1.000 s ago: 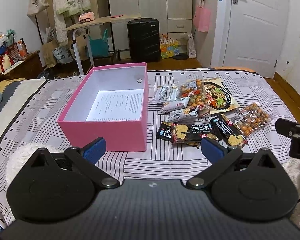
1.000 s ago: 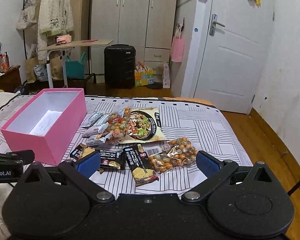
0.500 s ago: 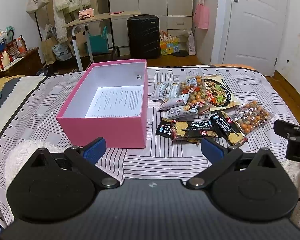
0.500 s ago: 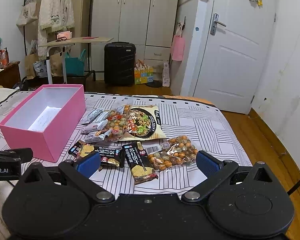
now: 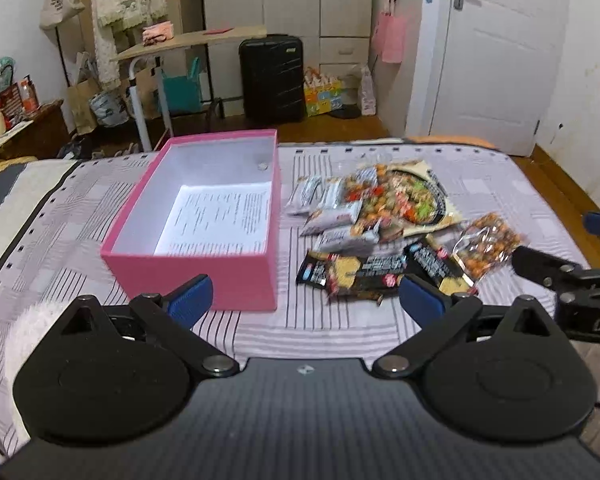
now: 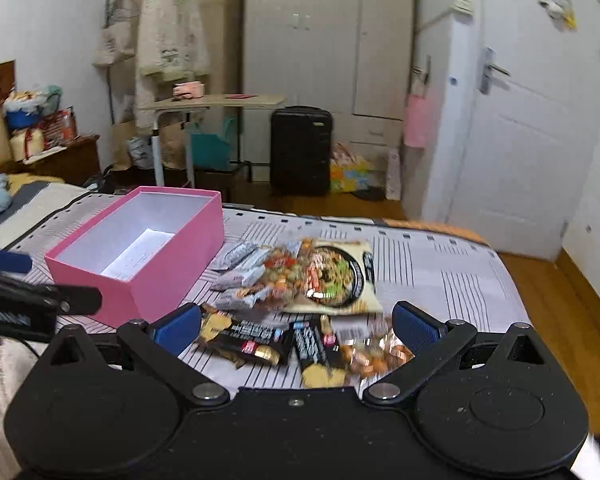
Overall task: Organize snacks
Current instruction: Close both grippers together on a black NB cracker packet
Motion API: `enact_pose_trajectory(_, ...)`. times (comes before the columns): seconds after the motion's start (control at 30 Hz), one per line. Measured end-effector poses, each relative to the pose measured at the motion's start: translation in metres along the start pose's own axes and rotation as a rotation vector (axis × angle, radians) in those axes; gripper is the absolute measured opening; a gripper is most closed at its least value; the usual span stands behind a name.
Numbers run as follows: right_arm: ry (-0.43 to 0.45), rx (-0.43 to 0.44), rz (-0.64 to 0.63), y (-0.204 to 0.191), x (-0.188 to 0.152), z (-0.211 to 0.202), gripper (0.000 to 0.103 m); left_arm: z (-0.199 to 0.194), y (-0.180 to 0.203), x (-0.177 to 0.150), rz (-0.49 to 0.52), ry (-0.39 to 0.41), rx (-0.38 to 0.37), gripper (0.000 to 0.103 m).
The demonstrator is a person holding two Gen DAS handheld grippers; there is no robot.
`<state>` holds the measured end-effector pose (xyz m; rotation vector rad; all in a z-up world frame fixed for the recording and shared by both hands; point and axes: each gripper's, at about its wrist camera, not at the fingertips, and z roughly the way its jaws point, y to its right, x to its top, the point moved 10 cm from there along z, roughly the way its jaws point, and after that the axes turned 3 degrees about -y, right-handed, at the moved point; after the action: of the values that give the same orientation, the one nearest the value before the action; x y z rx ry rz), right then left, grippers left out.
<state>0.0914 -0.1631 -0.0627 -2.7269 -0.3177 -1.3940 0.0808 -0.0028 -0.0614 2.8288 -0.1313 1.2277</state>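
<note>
An open pink box with a printed sheet on its floor lies on the striped bedspread. To its right is a pile of snack packets: small grey bars, a large noodle pack, dark biscuit packs and a clear bag of round nuts. My left gripper is open, held back from the box's near right corner. My right gripper is open, low over the dark packs and nut bag. Its fingers show at the left wrist view's right edge.
The bed ends ahead, with wooden floor beyond. A black suitcase, a folding table, a clothes rack and wardrobe stand at the far wall. A white door is on the right. A fluffy white throw lies near left.
My right gripper has dropped and moved forward over the near snacks, turning left; its view is blurred. The left gripper has shifted slightly, and the right one reaches further into its view.
</note>
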Motion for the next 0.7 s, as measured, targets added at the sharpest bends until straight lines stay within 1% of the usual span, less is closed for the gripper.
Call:
enact_pose_trajectory(0.07,-0.043,0.041,-0.016,0.003,0.007,0.016,0.102,0.006,0.005,0.012,0.014,-0.005,-0.030,0.100)
enact_pose_trajectory(0.1,-0.088,0.082,0.001,0.006,0.010,0.028,0.100,0.011,0.009,0.017,0.017,-0.018,-0.053,0.099)
enact_pose_trajectory(0.13,-0.144,0.119,0.046,0.010,0.010,0.040,0.093,0.015,0.014,0.024,0.021,-0.029,-0.079,0.099)
enact_pose_trajectory(0.17,-0.192,0.162,0.098,0.013,0.010,0.051,0.091,0.023,0.020,0.029,0.029,-0.052,-0.101,0.097)
enact_pose_trajectory(0.2,-0.239,0.211,0.155,0.016,0.010,0.063,0.089,0.031,0.024,0.032,0.034,-0.078,-0.118,0.093)
enact_pose_trajectory(0.23,-0.279,0.241,0.204,0.019,0.007,0.073,0.084,0.040,0.028,0.035,0.036,-0.101,-0.131,0.090)
enact_pose_trajectory(0.27,-0.316,0.259,0.236,0.020,0.005,0.084,0.080,0.050,0.031,0.036,0.032,-0.132,-0.140,0.083)
enact_pose_trajectory(0.3,-0.347,0.269,0.248,0.020,0.003,0.094,0.078,0.062,0.033,0.036,0.021,-0.166,-0.154,0.076)
enact_pose_trajectory(0.37,-0.391,0.270,0.257,0.019,-0.002,0.112,0.073,0.086,0.036,0.030,-0.014,-0.242,-0.172,0.069)
enact_pose_trajectory(0.4,-0.417,0.274,0.260,0.017,-0.004,0.121,0.071,0.098,0.038,0.027,-0.032,-0.274,-0.187,0.067)
enact_pose_trajectory(0.43,-0.443,0.278,0.270,0.017,-0.006,0.131,0.066,0.109,0.040,0.025,-0.048,-0.289,-0.202,0.065)
enact_pose_trajectory(0.47,-0.467,0.282,0.289,0.016,-0.008,0.139,0.065,0.120,0.042,0.022,-0.062,-0.296,-0.203,0.060)
enact_pose_trajectory(0.5,-0.495,0.290,0.309,0.015,-0.011,0.149,0.064,0.132,0.042,0.018,-0.078,-0.303,-0.196,0.058)
enact_pose_trajectory(0.57,-0.550,0.295,0.355,0.018,-0.017,0.168,0.061,0.151,0.042,0.013,-0.102,-0.304,-0.177,0.055)
enact_pose_trajectory(0.7,-0.615,0.329,0.411,0.010,-0.033,0.193,0.055,0.174,0.043,0.004,-0.111,-0.284,-0.163,0.052)
